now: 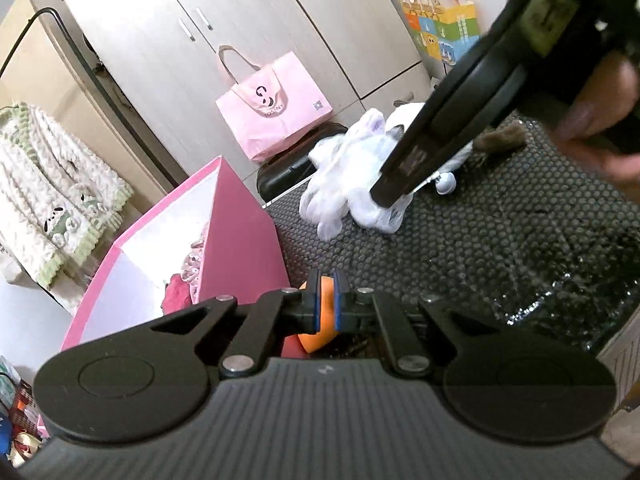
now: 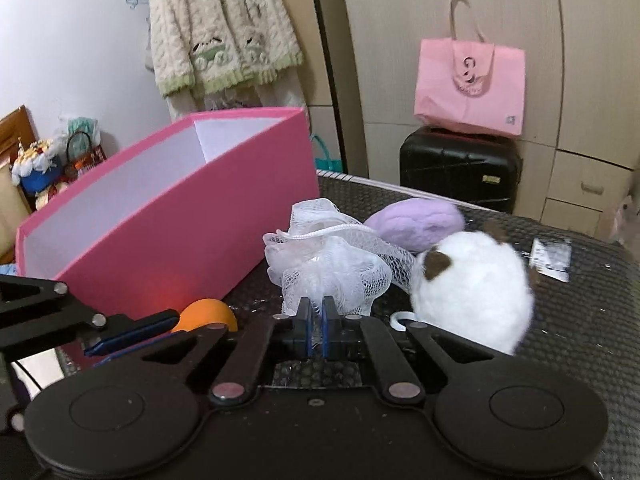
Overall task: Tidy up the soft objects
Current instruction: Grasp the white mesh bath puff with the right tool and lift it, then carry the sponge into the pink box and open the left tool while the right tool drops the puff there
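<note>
My left gripper (image 1: pixel 327 294) is shut on an orange soft ball (image 1: pixel 320 320), low beside the pink box (image 1: pixel 240 224); the ball also shows in the right wrist view (image 2: pixel 208 315). My right gripper (image 2: pixel 316 320) is shut on a white mesh bath pouf (image 2: pixel 332 260) on the black dotted mat (image 2: pixel 580 320). In the left wrist view the right gripper (image 1: pixel 386 196) presses into the pouf (image 1: pixel 352 184). A white plush with brown patches (image 2: pixel 476 292) and a purple plush (image 2: pixel 420 222) lie beside the pouf. The pink box (image 2: pixel 168 224) is open and holds red and pink soft items (image 1: pixel 182 288).
A pink tote bag (image 2: pixel 470 84) sits on a black suitcase (image 2: pixel 460 168) by the wardrobe. A cream knit cardigan (image 2: pixel 216 28) hangs at the back. A small plastic packet (image 2: pixel 552 258) lies on the mat's right side. Clutter stands on the floor at far left (image 2: pixel 40 168).
</note>
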Demonstrator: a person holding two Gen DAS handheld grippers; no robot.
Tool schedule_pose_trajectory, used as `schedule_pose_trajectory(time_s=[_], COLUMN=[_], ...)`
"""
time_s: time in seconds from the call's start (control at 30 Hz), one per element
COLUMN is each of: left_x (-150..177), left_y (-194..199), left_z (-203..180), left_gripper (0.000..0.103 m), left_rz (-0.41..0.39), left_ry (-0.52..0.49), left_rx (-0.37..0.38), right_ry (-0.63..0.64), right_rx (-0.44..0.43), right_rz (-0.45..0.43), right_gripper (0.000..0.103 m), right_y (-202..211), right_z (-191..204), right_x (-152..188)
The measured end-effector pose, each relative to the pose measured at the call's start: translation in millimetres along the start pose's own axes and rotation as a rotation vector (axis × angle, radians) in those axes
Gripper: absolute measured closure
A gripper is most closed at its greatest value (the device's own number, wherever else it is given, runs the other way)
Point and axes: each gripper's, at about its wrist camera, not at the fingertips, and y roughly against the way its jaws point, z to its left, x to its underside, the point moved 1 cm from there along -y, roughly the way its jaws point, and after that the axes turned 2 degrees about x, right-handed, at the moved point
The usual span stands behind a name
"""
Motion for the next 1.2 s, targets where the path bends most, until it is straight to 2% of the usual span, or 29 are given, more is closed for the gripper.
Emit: schedule_pose_trajectory(time_s=[0.1, 0.23, 0.4, 0.43, 0.57, 0.67, 0.97, 1.03, 1.07, 1.1, 1.13, 1.17, 1.2], left_x=[-1.4, -7.0, -13.3, -13.6, -13.2, -14.2, -9.3, -9.4, -9.7, -8.3, -8.1, -7.9, -7.7], left_y=[-1.4, -8.7, -21.5, -24.7, -32.0, -40.3, -62.7, -62.9, -63.2, -58.4, -58.1, -57.6, -57.0], left_z=[-4.5, -11.9, -21.1, -22.9, -22.4, -24.5, -30.6, -30.5, -29.2, -29.7, -29.1, -28.7, -28.7], left_gripper=[0.094, 0.093, 0.073, 0.072, 0.068, 0.057, 0.057, 0.059, 0.066, 0.067, 0.068, 0.068, 0.068], left_rz=[0.024, 0.064, 0.118, 0.127, 0.158, 0.188, 0.222, 0.21, 0.209, 0.206, 0.202, 0.199, 0.195], left_ry=[-0.026, -0.074, -0.046, -0.04, -0.012, -0.022, -0.074, -0.066, -0.055, -0.044, -0.043, -0.046, -0.045], left_rx=[0.003, -0.039, -0.126, -0.135, -0.139, -0.147, -0.178, -0.189, -0.189, -0.191, -0.197, -0.197, -0.193], right_ry=[-0.013, -0.057, -0.115, -0.116, -0.111, -0.113, -0.148, -0.145, -0.135, -0.132, -0.137, -0.137, -0.133], right_rx=[0.008, -0.029, -0.097, -0.099, -0.101, -0.1, -0.13, -0.121, -0.111, -0.101, -0.096, -0.09, -0.083], right_rz=[-0.014, -0.034, -0.021, -0.022, -0.034, -0.044, 0.012, 0.001, -0.006, -0.013, -0.022, -0.026, -0.027], right_gripper=[0.097, 0.097, 0.097, 0.097, 0.097, 0.097, 0.097, 0.09, 0.09, 0.086, 0.071, 0.061, 0.044], right_y=[14.4, 30.3, 40.6, 42.3, 51.5, 57.1, 46.1, 44.8, 44.6, 43.9, 43.5, 42.5, 40.7], right_z=[-0.1, -5.5, -18.4, -20.3, -25.2, -26.2, -38.7, -41.6, -42.2, -44.2, -45.7, -46.4, -47.0], right_x=[2.8, 3.8, 3.7, 3.0, 0.9, 0.9, 14.4, 20.2, 22.4, 25.2, 27.5, 29.7, 30.4])
